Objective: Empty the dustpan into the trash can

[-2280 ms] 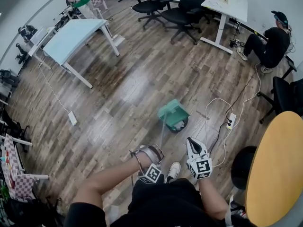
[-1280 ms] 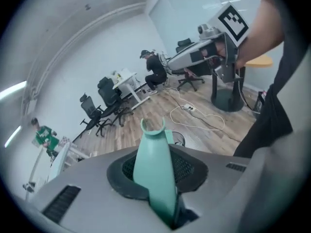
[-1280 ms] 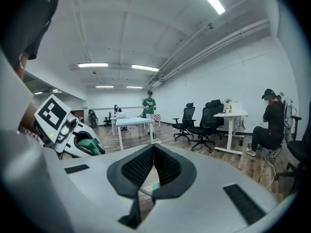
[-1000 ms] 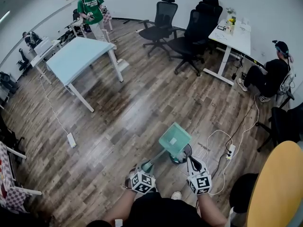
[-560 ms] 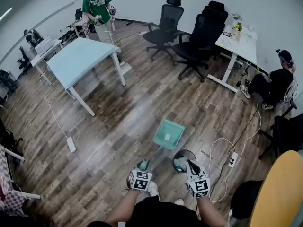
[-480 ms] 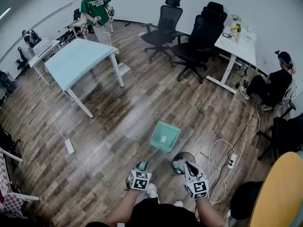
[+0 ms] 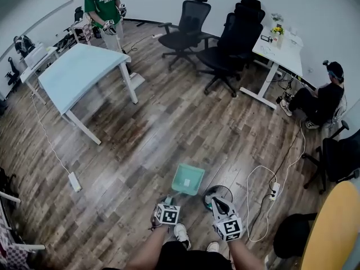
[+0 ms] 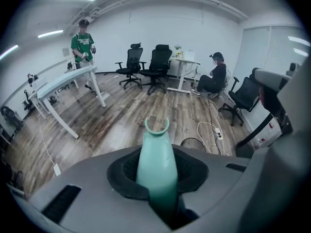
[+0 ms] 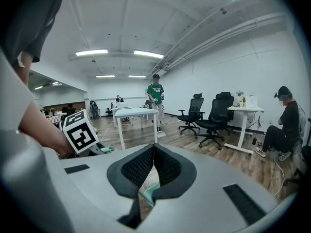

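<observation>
The teal dustpan hangs low over the wood floor, just left of the round black trash can. My left gripper is shut on the dustpan's long teal handle, which runs up between the pads and ends in a forked tip. In the left gripper view the left gripper points steeply down, and the can's rim shows past it. My right gripper stays beside the can with nothing in it. In the right gripper view the right gripper has its pads touching, and the left gripper's marker cube shows at left.
A white cable and power strip lie on the floor right of the can. A yellow round table stands at the right edge and a pale blue table at far left. Office chairs, a standing person and a seated person are farther off.
The dustpan has swung from above the trash can to its left and come down toward the floor. Both grippers have drawn back toward my body.
</observation>
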A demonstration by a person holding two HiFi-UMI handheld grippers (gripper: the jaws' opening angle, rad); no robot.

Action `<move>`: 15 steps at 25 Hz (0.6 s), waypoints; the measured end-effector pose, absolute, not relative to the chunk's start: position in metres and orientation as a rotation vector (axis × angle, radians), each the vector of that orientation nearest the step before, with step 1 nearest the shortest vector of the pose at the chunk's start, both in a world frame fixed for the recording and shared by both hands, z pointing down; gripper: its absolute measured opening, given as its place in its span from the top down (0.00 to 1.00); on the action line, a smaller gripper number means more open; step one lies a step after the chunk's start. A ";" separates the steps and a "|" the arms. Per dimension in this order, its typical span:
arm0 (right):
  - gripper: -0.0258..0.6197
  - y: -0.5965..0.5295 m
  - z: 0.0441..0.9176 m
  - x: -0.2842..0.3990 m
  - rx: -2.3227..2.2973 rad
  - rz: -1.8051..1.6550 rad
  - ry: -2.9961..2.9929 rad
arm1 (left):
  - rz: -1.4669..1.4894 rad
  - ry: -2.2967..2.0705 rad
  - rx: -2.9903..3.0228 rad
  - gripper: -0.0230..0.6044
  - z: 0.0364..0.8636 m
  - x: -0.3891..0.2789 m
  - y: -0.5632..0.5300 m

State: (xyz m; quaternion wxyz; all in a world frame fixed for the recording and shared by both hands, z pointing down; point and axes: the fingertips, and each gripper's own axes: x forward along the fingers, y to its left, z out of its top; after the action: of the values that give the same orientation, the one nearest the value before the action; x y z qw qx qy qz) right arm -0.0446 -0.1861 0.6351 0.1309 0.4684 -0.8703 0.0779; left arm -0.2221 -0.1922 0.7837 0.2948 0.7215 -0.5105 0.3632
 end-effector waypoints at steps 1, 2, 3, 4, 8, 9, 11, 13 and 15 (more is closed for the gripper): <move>0.92 -0.189 0.638 -0.047 1.364 0.231 -2.520 | 0.969 -1.349 1.909 0.81 0.788 -0.222 -0.196; 0.92 -0.192 0.641 -0.048 1.367 0.235 -2.512 | 0.975 -1.338 1.904 0.81 0.792 -0.222 -0.200; 0.92 -0.195 0.644 -0.050 1.370 0.241 -2.504 | 0.984 -1.326 1.901 0.81 0.797 -0.222 -0.203; 0.92 -0.197 0.648 -0.052 1.372 0.249 -2.497 | 0.995 -1.314 1.898 0.81 0.803 -0.222 -0.206; 0.92 -0.199 0.660 -0.058 1.366 0.276 -2.485 | 1.022 -1.295 1.872 0.81 0.822 -0.222 -0.213; 0.92 -0.199 0.660 -0.060 1.361 0.277 -2.487 | 1.027 -1.297 1.862 0.81 0.826 -0.223 -0.215; 0.92 -0.201 0.660 -0.063 1.358 0.276 -2.490 | 1.035 -1.304 1.845 0.81 0.832 -0.224 -0.222; 0.92 -0.203 0.661 -0.060 1.371 0.283 -2.482 | 1.044 -1.302 1.837 0.81 0.838 -0.222 -0.230; 0.92 -0.201 0.664 -0.058 1.385 0.300 -2.470 | 1.057 -1.292 1.826 0.81 0.844 -0.222 -0.234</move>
State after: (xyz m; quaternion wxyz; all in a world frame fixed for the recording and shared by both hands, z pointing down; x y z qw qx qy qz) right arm -0.0580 -0.2007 0.6638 0.1466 0.4810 -0.8580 0.1043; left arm -0.2215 -0.2335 0.8436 0.3275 0.6974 -0.4936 0.4035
